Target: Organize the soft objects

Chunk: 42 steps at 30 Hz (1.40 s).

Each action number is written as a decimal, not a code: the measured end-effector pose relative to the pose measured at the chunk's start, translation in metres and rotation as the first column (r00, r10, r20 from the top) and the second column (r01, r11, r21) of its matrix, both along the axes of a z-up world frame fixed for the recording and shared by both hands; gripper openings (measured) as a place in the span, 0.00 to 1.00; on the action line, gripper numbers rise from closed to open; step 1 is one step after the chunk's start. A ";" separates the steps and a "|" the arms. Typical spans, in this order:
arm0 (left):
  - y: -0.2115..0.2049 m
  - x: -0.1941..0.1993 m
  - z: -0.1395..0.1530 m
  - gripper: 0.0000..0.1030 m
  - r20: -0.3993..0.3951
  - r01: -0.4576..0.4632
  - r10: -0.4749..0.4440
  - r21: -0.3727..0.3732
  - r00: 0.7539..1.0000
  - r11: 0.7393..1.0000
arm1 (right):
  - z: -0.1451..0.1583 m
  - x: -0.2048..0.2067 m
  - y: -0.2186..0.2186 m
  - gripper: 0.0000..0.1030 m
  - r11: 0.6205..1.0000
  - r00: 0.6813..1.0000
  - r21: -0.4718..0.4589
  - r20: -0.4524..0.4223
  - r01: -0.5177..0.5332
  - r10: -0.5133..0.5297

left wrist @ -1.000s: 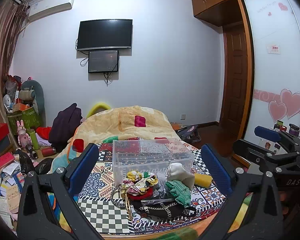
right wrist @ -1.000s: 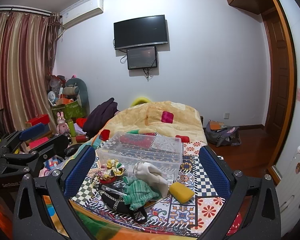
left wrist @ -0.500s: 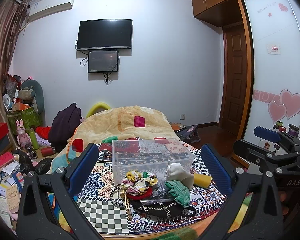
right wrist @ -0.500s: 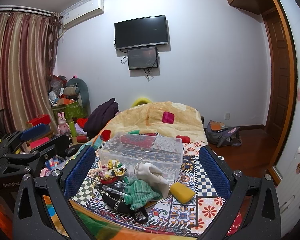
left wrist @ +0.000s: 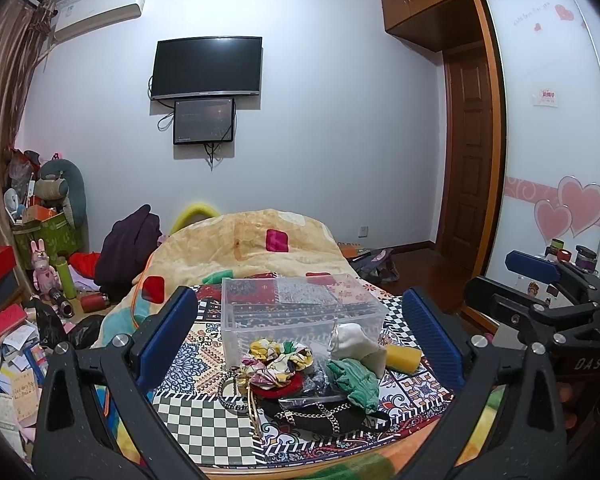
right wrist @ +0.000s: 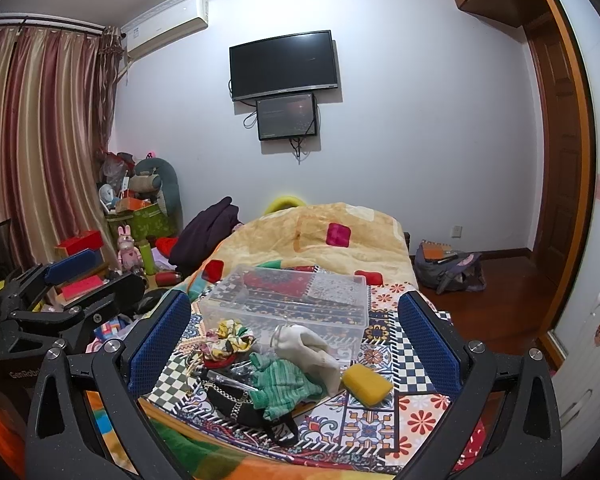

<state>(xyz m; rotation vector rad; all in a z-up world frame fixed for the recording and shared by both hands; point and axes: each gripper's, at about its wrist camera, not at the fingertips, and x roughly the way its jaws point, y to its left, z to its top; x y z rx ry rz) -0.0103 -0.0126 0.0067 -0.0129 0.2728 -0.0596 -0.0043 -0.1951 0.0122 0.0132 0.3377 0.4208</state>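
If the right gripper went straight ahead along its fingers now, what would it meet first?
Likely the cream cloth pouch atop the pile in front of the clear plastic box, which sits just behind it. The right gripper is open and empty; depth is hard to judge.

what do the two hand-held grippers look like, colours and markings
Both match. The left hand-held gripper and the right hand-held gripper each have matte black, speckled plastic arms with triangular cut-outs and silver screw heads. Their fingers carry blue textured pads. White lettering marks the bodies; it is partly cut off. No cables or sleeves show.
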 end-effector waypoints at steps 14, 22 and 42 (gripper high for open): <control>0.016 0.050 -0.045 0.98 -0.233 0.009 -0.009 0.001 0.972 1.000 | -0.044 0.033 -0.011 1.00 0.996 0.986 -0.081 -0.162 0.034 -0.047; 0.034 0.096 -0.078 0.75 -0.393 0.039 -0.061 -0.065 0.917 0.997 | -0.070 0.060 -0.021 0.84 0.992 0.954 -0.125 -0.296 0.010 -0.047; 0.031 0.154 -0.130 0.26 -0.531 0.156 -0.187 -0.103 0.826 0.982 | -0.145 0.134 -0.020 0.50 0.975 0.816 -0.204 -0.576 -0.083 -0.051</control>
